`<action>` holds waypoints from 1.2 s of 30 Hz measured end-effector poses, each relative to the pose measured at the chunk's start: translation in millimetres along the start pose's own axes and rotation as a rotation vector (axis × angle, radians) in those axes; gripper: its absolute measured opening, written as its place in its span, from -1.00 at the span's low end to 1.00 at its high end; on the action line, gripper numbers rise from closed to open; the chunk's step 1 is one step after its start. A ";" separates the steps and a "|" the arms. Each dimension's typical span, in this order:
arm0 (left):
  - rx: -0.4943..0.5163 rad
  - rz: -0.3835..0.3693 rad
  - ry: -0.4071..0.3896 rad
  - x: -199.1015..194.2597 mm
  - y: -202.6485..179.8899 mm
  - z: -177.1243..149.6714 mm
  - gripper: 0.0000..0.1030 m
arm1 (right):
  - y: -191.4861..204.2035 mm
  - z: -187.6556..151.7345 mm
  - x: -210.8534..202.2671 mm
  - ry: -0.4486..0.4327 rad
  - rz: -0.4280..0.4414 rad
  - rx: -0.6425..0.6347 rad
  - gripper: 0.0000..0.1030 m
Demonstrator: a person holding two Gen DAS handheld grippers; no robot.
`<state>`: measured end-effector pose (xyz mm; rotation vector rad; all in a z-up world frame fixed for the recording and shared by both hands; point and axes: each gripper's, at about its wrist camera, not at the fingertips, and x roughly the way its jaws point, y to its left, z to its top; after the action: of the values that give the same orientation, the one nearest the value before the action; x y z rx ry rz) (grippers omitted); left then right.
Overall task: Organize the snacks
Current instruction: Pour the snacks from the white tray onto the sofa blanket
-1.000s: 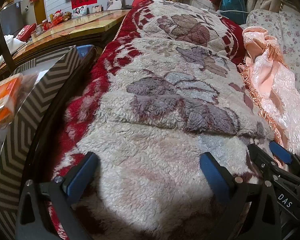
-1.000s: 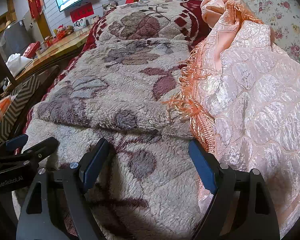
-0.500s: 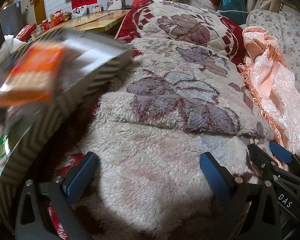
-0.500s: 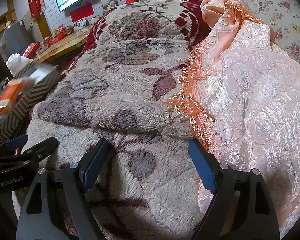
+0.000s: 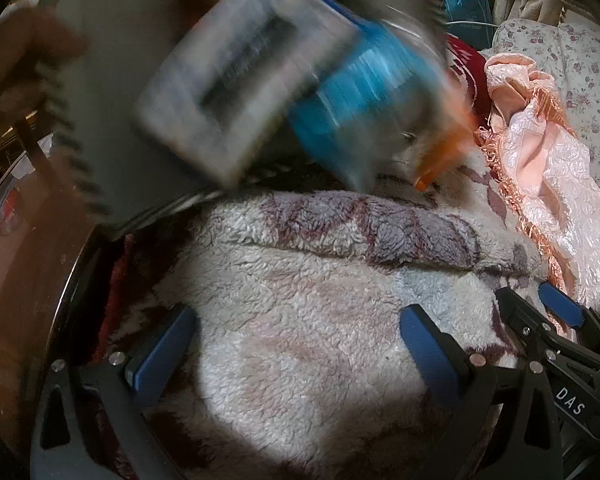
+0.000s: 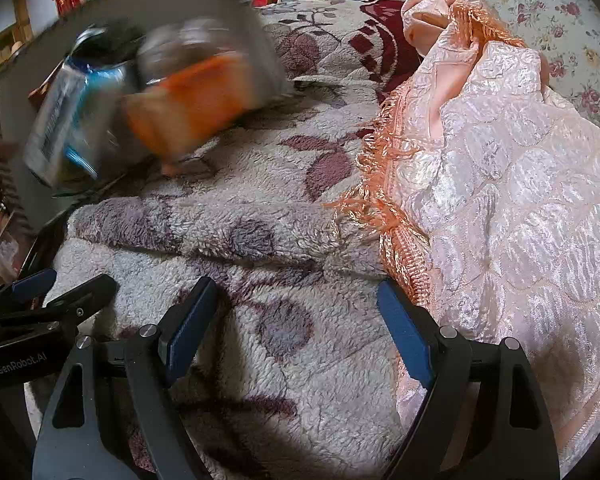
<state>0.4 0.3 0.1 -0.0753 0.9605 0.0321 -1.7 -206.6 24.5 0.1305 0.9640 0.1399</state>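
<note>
Both claws, left (image 5: 296, 344) & right (image 6: 294, 320), wide open, empty. Snack packs (image 6: 140, 108) blurred; prob. light, crinkly, slippery: pinch edge seams.

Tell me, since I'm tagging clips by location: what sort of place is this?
Probably a lived-in home room: a fluffy cream floral blanket, a peach fringed satin quilt and a rose-print fabric cushion suggest a bed or sofa.

Blurred snack packets (image 5: 340, 92) tumble onto the fleece blanket (image 5: 308, 320) beyond open jaws.
</note>
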 end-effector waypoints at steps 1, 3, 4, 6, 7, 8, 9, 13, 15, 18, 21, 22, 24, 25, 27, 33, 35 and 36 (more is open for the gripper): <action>0.000 0.000 0.000 -0.2 0.0 -0.2 1.00 | -0.3 0.2 -0.2 0.000 0.000 0.000 0.61; 0.000 0.000 0.000 -0.3 0.0 0.1 1.00 | 1.1 0.2 0.0 0.003 -0.007 -0.006 0.62; 0.000 0.000 0.000 -0.4 0.0 0.1 1.00 | 2.6 0.0 0.1 0.005 -0.015 -0.012 0.62; -0.001 0.000 0.000 -0.6 0.3 0.4 1.00 | 2.0 0.2 0.2 0.004 -0.014 -0.010 0.62; 0.000 0.000 0.000 0.0 0.9 1.7 1.00 | 1.1 1.5 -0.5 0.003 -0.007 -0.005 0.62; 0.000 0.001 0.000 -0.2 3.1 4.0 1.00 | -0.5 1.6 0.4 0.001 0.001 0.000 0.62; 0.000 0.001 0.000 -0.1 5.3 4.4 1.00 | -1.2 1.8 1.8 0.002 0.001 0.001 0.62; 0.000 0.001 0.001 0.2 6.5 5.6 1.00 | -2.4 1.6 -0.1 0.001 0.001 0.001 0.62; 0.000 0.001 0.001 0.6 7.6 6.7 1.00 | -3.9 1.3 -0.6 0.001 0.001 0.001 0.62; 0.000 0.000 0.001 -2.3 9.0 6.4 1.00 | -4.0 1.2 -0.6 0.001 0.001 0.001 0.62; 0.000 0.001 0.001 -2.8 5.2 3.5 1.00 | -3.9 1.2 -0.1 0.001 0.001 0.001 0.62; 0.000 0.001 0.001 -2.9 5.3 3.4 1.00 | -3.9 1.2 0.1 0.001 0.002 0.001 0.62; 0.000 0.001 0.001 -2.9 5.3 3.4 1.00 | -3.5 1.3 0.1 0.001 0.000 0.000 0.62; 0.000 0.001 0.001 -3.0 5.3 3.3 1.00 | -3.6 1.2 0.3 0.001 0.000 0.000 0.62; 0.000 0.001 0.001 -2.9 5.1 3.2 1.00 | -3.4 1.3 0.3 0.001 0.001 0.001 0.62; 0.000 0.001 0.000 -3.0 5.2 3.3 1.00 | -3.8 0.9 0.0 0.001 0.001 0.001 0.62; 0.000 0.001 0.000 -3.1 5.1 3.3 1.00 | -3.6 0.9 0.0 0.001 0.000 0.000 0.62; 0.000 0.001 0.000 -3.0 5.0 3.1 1.00 | -4.0 0.9 -0.1 0.001 0.001 0.001 0.62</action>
<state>0.9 5.6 4.0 -0.0753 0.9607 0.0329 -0.8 -210.7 24.4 0.1317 0.9651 0.1403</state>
